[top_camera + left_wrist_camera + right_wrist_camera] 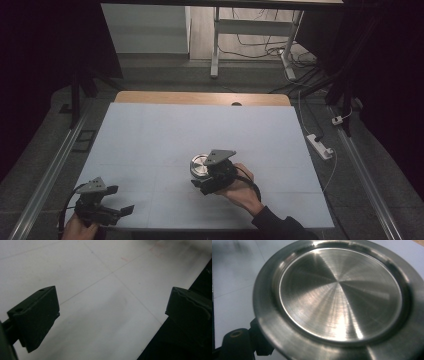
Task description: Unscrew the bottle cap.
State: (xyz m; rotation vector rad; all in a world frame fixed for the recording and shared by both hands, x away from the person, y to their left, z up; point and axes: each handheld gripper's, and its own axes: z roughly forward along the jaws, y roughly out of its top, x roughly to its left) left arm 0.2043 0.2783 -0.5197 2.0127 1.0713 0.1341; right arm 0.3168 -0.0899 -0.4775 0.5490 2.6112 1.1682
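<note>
A round, shiny steel container stands near the middle of the white table mat. My right gripper holds it from the near side, with the person's hand behind. In the right gripper view its brushed top sits very close. One black finger presses under the rim at lower left, and the other is hidden by the steel. My left gripper rests at the mat's near left corner, apart from the container. It stands open over bare mat, with nothing between its jaws.
The mat's near edge runs just beside the left gripper, dark floor beyond it. A wooden table strip shows behind the mat. A white power strip and cables lie on the floor at right. Desk legs stand farther back.
</note>
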